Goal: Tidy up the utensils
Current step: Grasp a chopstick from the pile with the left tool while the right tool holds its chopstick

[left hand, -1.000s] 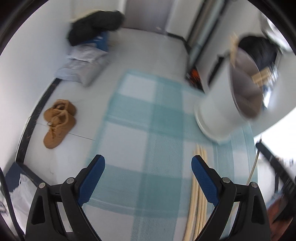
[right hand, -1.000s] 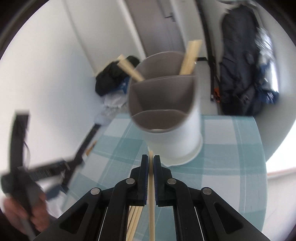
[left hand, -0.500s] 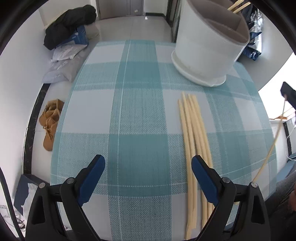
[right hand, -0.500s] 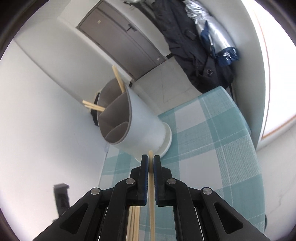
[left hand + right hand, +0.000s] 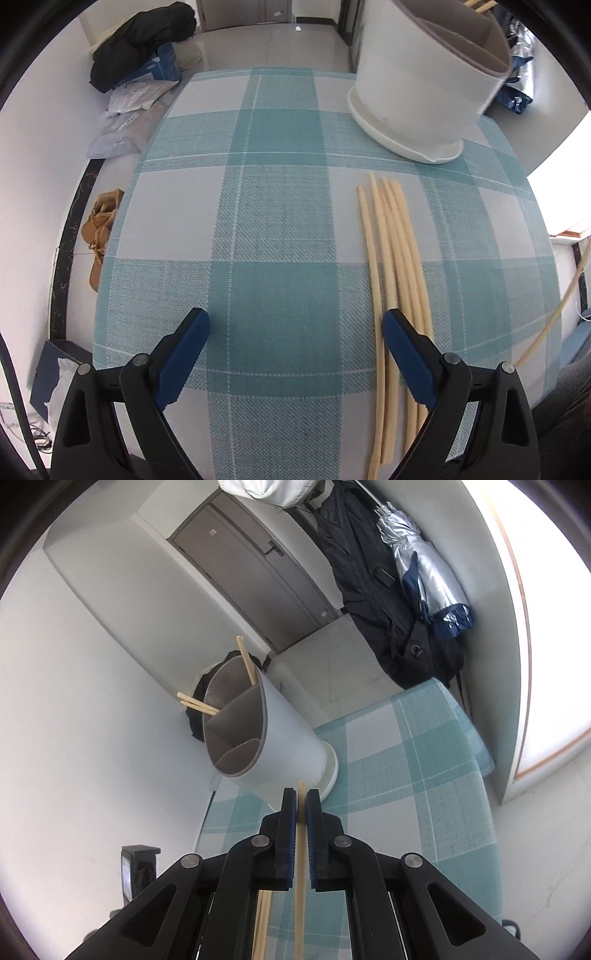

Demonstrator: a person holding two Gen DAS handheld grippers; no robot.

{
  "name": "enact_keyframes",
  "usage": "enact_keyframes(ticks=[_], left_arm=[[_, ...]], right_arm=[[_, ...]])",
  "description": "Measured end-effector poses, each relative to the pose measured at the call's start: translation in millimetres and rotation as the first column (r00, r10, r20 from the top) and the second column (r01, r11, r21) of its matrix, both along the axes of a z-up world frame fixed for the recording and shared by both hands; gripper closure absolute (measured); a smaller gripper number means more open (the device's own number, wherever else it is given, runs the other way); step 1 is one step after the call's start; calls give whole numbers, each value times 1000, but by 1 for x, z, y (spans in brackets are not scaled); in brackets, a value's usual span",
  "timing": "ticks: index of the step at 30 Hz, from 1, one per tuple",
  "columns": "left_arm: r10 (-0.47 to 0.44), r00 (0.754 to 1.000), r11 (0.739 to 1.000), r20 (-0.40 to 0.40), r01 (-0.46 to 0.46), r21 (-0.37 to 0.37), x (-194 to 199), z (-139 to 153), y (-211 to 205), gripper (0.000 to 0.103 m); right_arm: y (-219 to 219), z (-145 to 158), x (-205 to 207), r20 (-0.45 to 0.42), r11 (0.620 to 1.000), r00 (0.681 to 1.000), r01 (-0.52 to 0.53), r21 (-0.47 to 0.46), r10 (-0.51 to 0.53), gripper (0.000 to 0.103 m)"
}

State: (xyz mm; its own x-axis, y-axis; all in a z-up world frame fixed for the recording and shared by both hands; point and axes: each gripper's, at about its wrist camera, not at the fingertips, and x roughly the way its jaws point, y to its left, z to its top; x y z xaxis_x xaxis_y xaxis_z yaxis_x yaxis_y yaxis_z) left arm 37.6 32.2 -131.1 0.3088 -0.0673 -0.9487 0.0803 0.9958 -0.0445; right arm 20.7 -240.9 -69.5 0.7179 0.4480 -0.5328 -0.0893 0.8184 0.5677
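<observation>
A table covered with a teal-and-white checked cloth [image 5: 280, 229] fills most of the left wrist view, standing in a room with pale walls and a light tiled floor; in the right wrist view a grey door [image 5: 258, 576] sits at the upper middle and a dark coat [image 5: 373, 583] hangs with a silver folded umbrella [image 5: 424, 568] at the upper right. On the floor at the upper left of the left wrist view lie a black garment [image 5: 144, 40] and some pale bags [image 5: 125, 122], with a pair of tan shoes [image 5: 99, 236] at the left edge. A white utensil holder [image 5: 417, 96] with grey inner dividers stands on the cloth at the upper right of that view; in the right wrist view it appears tilted at centre left, with a few chopsticks [image 5: 221, 686] poking out of its far compartment while the nearer compartments look bare. A loose bundle of chopsticks [image 5: 395, 266] lies flat on the cloth at the centre right of the left wrist view, running from just below the holder down toward the lower edge, some passing under the right-hand blue pad. The left gripper [image 5: 295, 328] hangs over the cloth with its jaws wide apart and nothing between them. The right gripper [image 5: 301, 801] has its jaws pressed together on a single chopstick [image 5: 300, 878], whose tip shows just past the pads, in front of the holder's base.
</observation>
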Motion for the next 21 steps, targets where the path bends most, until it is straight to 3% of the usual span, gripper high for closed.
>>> enact_keyframes(ticks=[3,12,14,17,21], left_arm=[[-2,1000,999,4,2,38,4,-2,-4,11],[-4,1000,999,9,4,41,25,-2,-11,13],[-15,1000,999,13,14,41,31,0,-13,22],[-25,1000,999,11,24,39,38,3,-18,45],[-51,999,998,-4,51,42,40,6,-28,86]], right_arm=[[1,0,0,2,1000,1000,-4,0,4,98],[9,4,2,23,999,999,-31,-29,32,98],[10,4,2,27,999,999,-34,-34,34,98],[8,5,3,30,999,999,-34,-31,35,98],[2,4,6,23,999,999,-29,-21,29,98]])
